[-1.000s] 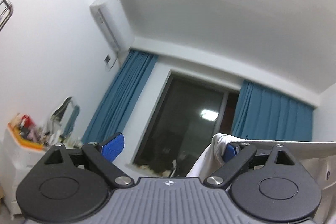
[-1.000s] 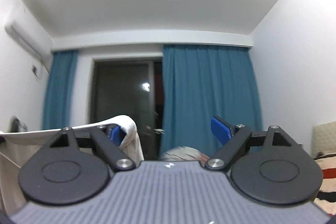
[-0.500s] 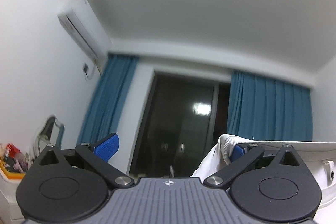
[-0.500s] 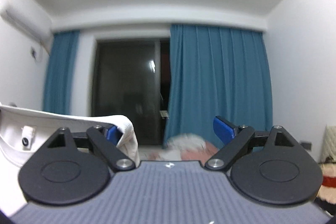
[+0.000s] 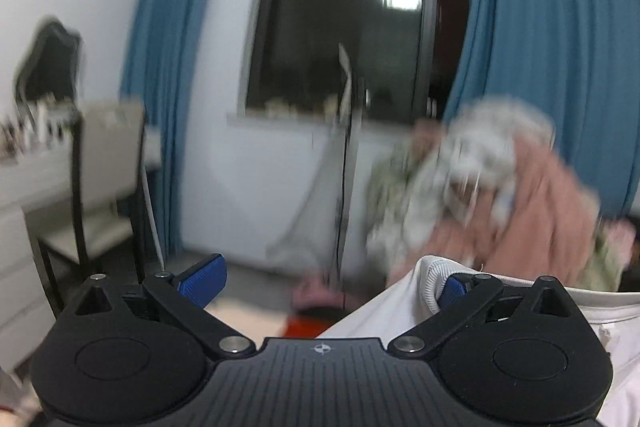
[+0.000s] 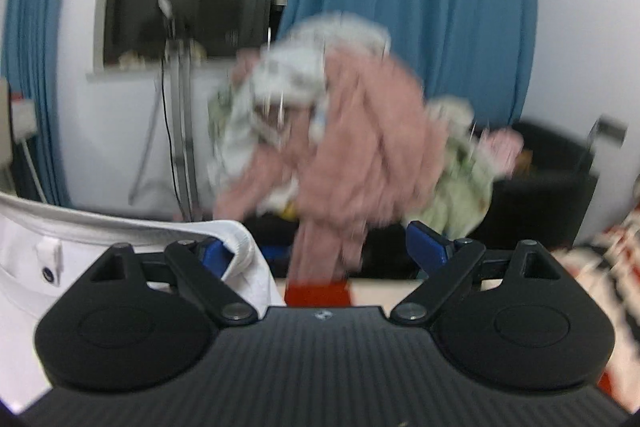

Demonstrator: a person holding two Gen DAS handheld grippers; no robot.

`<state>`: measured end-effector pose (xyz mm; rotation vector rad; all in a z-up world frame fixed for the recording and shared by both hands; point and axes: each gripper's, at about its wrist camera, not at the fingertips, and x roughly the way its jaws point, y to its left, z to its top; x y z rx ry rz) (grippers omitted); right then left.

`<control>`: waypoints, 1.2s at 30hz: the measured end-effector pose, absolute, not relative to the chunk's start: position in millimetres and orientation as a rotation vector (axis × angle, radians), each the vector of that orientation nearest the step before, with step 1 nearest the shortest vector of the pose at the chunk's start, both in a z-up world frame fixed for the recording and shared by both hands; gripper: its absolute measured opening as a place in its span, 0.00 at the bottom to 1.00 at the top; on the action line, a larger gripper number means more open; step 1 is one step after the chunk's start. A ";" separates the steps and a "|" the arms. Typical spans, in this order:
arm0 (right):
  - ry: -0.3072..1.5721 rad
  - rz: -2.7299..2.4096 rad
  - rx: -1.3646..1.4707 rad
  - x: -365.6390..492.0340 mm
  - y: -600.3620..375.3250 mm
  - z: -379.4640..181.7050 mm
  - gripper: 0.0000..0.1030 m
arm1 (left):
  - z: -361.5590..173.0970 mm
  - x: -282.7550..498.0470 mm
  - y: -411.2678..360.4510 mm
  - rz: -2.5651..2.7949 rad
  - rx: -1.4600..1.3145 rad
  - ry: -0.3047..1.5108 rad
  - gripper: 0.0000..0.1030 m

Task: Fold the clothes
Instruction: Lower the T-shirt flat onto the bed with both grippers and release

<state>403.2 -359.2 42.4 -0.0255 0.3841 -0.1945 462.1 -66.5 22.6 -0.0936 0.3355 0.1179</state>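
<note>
Hung between both grippers: a white shirt (image 6: 36, 267), collar hooked over one finger of each rather than pinched. Left gripper (image 5: 332, 281) and right gripper (image 6: 320, 251) spread wide, nothing clamped. Likely to slip off and drop; heap of clothes (image 6: 340, 131) behind.

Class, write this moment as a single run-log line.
left hand-held gripper: open, white garment draped over one finger | right hand-held gripper: open, same garment over one finger | ahead: blurred clothes pile

Two tools (image 5: 328, 281) (image 6: 320, 251); one white garment (image 5: 384, 315); one clothes heap (image 6: 352, 131); one chair (image 5: 104, 163).
</note>
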 end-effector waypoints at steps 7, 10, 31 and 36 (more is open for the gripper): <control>0.736 -0.101 0.035 488.8 -353.5 -76.0 0.87 | -125.8 553.9 -49.7 -0.008 -0.034 0.749 0.94; 0.851 -0.050 -0.008 499.2 -344.5 -80.5 0.87 | -128.9 568.8 -50.2 -0.067 0.025 0.836 1.00; 0.457 0.048 0.091 178.3 -308.7 55.7 0.87 | 31.5 232.8 -29.0 -0.158 0.011 0.520 1.00; 0.345 0.068 0.093 47.8 -295.6 65.3 0.87 | 35.6 100.8 -17.0 -0.124 -0.004 0.413 1.00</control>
